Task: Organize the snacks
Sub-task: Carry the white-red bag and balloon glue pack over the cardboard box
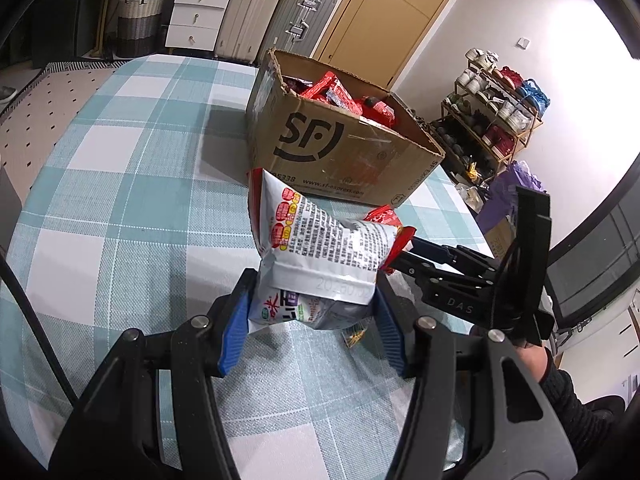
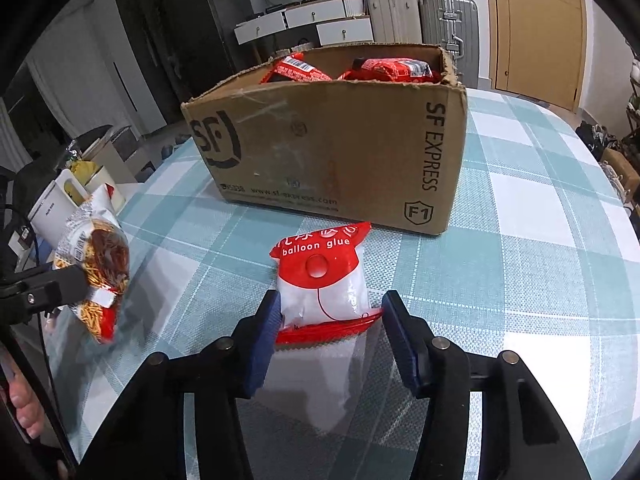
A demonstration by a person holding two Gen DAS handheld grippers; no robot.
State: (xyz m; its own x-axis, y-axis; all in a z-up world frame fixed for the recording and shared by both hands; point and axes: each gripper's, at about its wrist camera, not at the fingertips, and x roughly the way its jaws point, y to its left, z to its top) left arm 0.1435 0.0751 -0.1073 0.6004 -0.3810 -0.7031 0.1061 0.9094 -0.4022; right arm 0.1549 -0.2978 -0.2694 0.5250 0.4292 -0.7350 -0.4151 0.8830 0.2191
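My left gripper (image 1: 312, 280) is shut on a white snack bag (image 1: 320, 236) printed with red labels, and holds it up above the checked tablecloth (image 1: 120, 184). In the right wrist view the same bag (image 2: 96, 264) shows noodle sticks on its front, with the left gripper (image 2: 76, 280) at the far left. My right gripper (image 2: 331, 300) is shut on a red and white packet marked "balloon glue" (image 2: 320, 276), which lies on the cloth. Its blue pads (image 2: 268, 320) press the packet's near end. Behind stands an open SF cardboard box (image 2: 320, 148) holding red snack packs (image 2: 392, 68).
The box (image 1: 344, 148) takes up the middle of the table's far side. A small yellow wrapper (image 1: 354, 336) lies on the cloth. A white mug (image 2: 52, 208) and clutter stand off the left table edge. Suitcases (image 1: 260, 8), drawers and a shoe rack (image 1: 492, 120) line the room.
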